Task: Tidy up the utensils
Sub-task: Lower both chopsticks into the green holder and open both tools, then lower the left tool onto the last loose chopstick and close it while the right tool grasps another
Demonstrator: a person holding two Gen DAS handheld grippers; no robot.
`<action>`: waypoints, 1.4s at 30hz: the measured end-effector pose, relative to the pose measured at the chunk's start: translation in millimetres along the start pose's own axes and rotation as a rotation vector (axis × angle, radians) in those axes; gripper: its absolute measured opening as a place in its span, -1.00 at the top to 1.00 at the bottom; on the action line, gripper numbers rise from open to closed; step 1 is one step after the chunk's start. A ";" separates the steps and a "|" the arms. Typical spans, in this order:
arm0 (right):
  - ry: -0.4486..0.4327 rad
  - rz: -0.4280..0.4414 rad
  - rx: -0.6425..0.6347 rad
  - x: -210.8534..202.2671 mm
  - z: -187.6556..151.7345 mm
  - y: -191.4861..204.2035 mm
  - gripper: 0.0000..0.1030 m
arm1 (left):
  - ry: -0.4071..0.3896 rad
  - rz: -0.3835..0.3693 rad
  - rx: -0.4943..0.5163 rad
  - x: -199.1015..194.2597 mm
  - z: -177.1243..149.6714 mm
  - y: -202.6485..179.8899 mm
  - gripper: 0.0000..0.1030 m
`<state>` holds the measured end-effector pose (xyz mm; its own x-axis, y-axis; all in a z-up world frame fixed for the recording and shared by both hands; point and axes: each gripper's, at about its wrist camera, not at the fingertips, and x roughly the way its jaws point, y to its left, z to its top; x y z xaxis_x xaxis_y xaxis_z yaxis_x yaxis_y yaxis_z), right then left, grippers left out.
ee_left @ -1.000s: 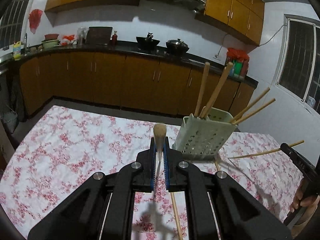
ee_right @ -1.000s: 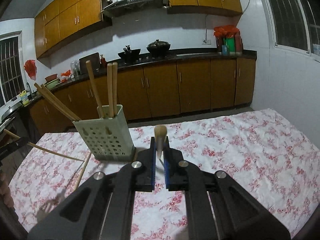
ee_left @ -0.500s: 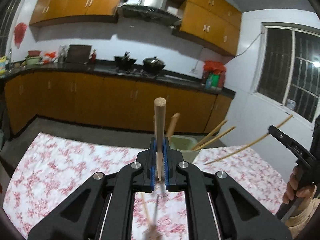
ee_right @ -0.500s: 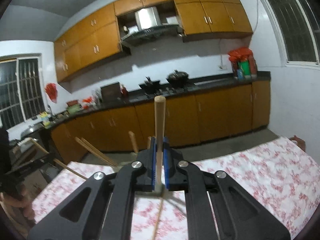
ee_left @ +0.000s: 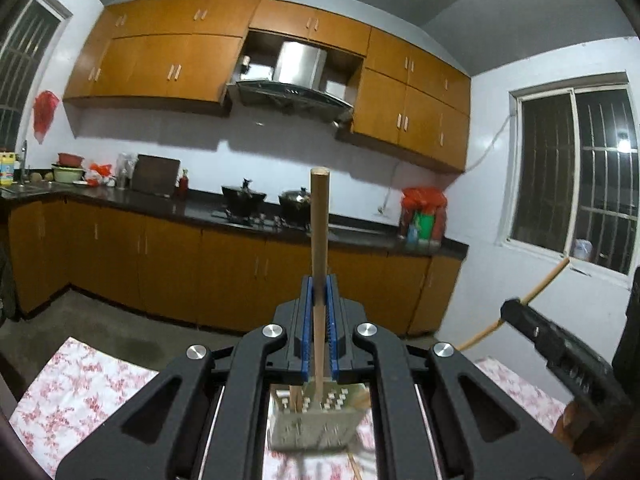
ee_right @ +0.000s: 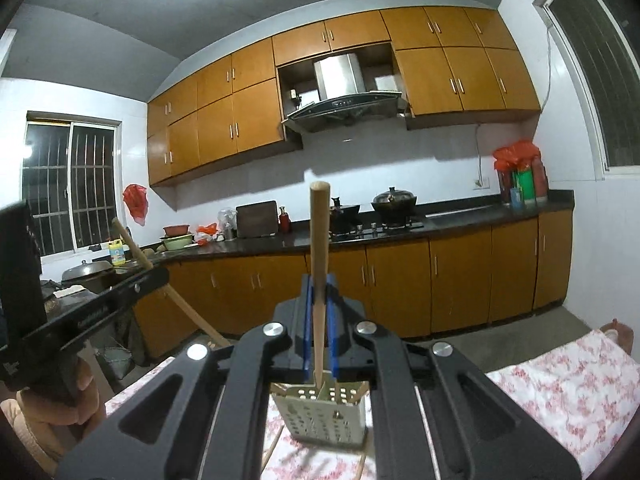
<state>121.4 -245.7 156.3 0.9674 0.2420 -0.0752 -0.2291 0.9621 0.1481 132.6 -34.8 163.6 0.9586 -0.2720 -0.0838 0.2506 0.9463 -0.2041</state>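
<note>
Currently left tongs [ee_left: 319, 312] and right tongs [ee_right: 319, 312] each pinch a wooden chopstick [ee_left: 319, 240] mid-shaft above the perforated holder [ee_right: 326, 414]. Judged light, stiff, smooth; may pivot.

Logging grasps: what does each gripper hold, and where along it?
Each holds a wooden chopstick: left gripper and right gripper both shut on the shaft, below the blunt top.

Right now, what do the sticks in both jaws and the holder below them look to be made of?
Both chopsticks look like wood or bamboo: matte tan, with a pale flat end. The holder looks like moulded plastic: pale greenish-grey, with regular rows of holes and a dull finish, though blur hides detail.
</note>
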 end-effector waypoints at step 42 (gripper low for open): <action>0.483 -0.263 0.062 36.7 -120.0 -81.8 0.06 | 0.197 0.204 -0.019 -7.3 -85.6 64.5 -0.04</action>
<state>162.6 -300.4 23.2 0.8280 0.0391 -0.5594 0.0340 0.9922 0.1197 130.3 13.2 67.6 0.9440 -0.1062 -0.3125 0.0503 0.9820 -0.1819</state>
